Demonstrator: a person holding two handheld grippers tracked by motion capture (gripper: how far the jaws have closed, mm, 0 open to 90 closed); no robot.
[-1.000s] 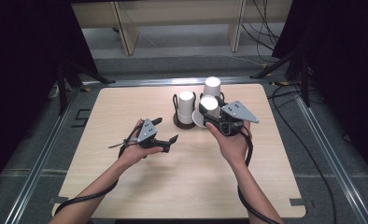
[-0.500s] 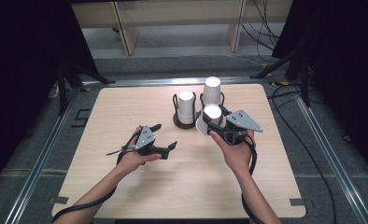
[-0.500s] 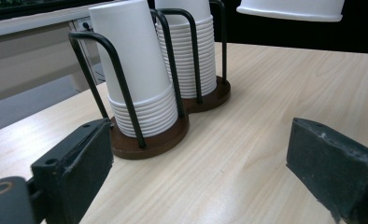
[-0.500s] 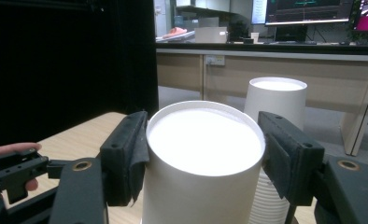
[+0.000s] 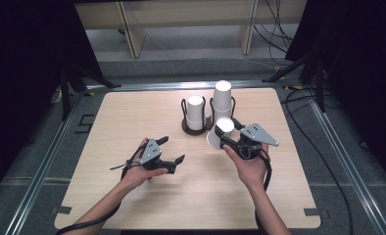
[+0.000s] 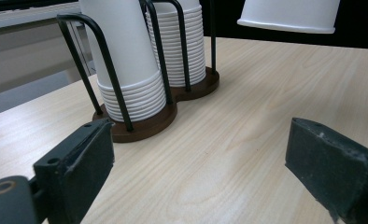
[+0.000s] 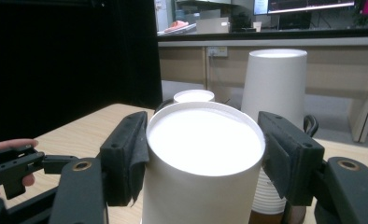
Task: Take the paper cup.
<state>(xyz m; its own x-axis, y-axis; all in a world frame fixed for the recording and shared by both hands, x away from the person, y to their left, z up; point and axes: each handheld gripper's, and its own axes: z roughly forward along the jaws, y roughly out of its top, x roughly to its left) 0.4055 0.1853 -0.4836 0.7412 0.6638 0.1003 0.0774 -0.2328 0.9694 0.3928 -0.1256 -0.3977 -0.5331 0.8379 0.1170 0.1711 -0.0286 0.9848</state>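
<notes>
Pale wood table (image 5: 132, 117) w/ dark surrounds, right gripper (image 5: 229, 138) clamped on paper cup (image 5: 219, 132), left gripper (image 5: 172, 150) open, jaws just narrowing.

I see a light wood table (image 5: 132, 112) with rounded corners, sitting inside a metal frame (image 5: 44, 161) on grey floor (image 5: 191, 58). Black curtains (image 5: 24, 58) hang on both sides, very dark. Behind the table I get a pale wooden bench or shelf unit (image 5: 132, 24) with legs, and loose black cables (image 5: 274, 24) on the floor at the back right, more trailing along the right side. From the right gripper view I make out a long counter (image 7: 266, 37) with a wall socket, and what look like monitors (image 7: 303, 5) on top, blurry. Lighting is even, from overhead.
</notes>
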